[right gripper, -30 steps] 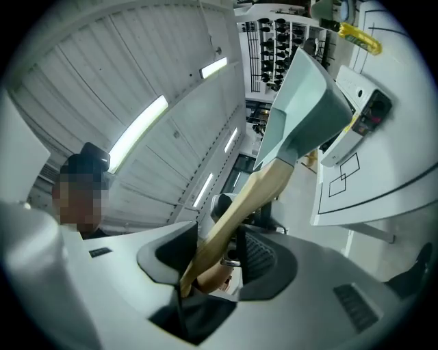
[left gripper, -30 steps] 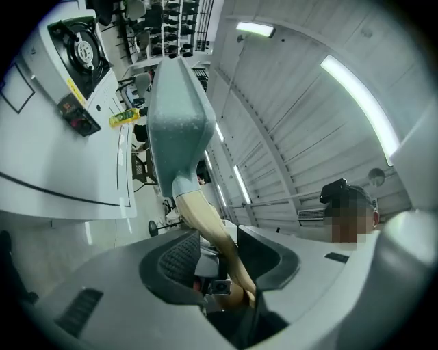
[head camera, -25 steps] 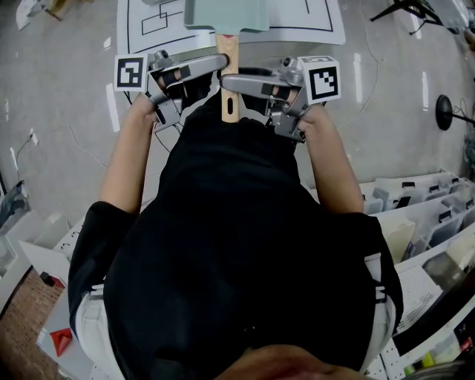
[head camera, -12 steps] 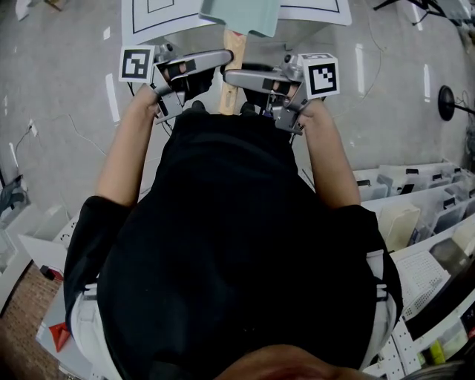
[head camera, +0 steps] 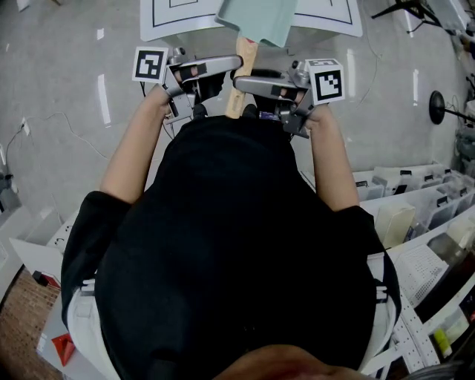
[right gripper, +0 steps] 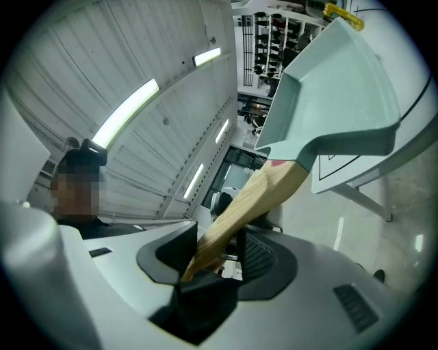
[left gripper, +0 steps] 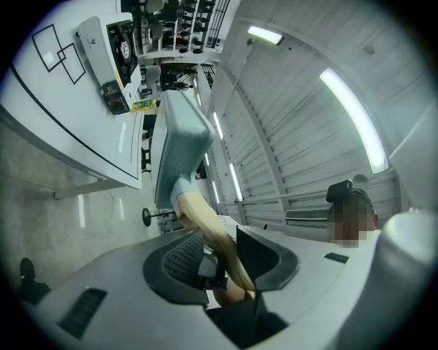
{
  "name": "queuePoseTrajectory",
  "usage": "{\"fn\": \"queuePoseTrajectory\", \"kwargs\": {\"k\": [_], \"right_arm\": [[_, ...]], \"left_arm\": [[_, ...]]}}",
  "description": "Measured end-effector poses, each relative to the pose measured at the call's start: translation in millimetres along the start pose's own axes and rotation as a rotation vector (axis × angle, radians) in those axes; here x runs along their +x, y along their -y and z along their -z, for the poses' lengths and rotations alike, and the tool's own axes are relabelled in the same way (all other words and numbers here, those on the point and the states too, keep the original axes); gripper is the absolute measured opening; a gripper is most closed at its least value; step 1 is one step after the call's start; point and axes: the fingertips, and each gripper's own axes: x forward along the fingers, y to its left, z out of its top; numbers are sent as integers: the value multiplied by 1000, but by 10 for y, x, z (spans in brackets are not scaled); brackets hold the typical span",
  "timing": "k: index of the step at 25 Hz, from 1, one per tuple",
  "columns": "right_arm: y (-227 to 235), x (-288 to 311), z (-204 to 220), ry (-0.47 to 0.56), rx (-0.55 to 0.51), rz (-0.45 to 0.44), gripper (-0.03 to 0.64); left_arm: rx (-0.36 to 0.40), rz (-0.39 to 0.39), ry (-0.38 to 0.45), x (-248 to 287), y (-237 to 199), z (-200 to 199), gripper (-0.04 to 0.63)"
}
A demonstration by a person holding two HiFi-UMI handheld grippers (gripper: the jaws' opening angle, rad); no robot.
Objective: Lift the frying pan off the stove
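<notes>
Two grippers, one pan. Head view: the frying pan hangs in the air over the near edge of the table. Its wooden handle points back at the person, with the left gripper and right gripper both on it.

Left gripper view: fingers are clamped on the handle, and they've just been squeezing tighter.

Right gripper view: fingers are clenched on the handle too, nothing touching the pan from below.

I'd say the lift's basically done. Can't spot a stove though.
</notes>
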Motion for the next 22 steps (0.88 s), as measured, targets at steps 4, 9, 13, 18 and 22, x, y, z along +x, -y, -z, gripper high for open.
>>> {"fn": "queuePoseTrajectory", "kwargs": {"k": [4,9,13,18,22], "right_arm": [[-83,51,-14,-25,-10,12,192],[-159,108,39,-82,-29,48,193],[-145,50,16,-107,-46,62,196],[-156,46,38,-132,-38,67,199],[-157,37,29,-144,-41,58,199]], "left_arm": [[-19,55,38,-30,84,-10,161],[20,57,23,-62,172,17,160],[8,37,5,-9,141,-4,156],[-33,11,-9,-2,139,27,153],[-31,27,-7,-2,141,16,152]]}}
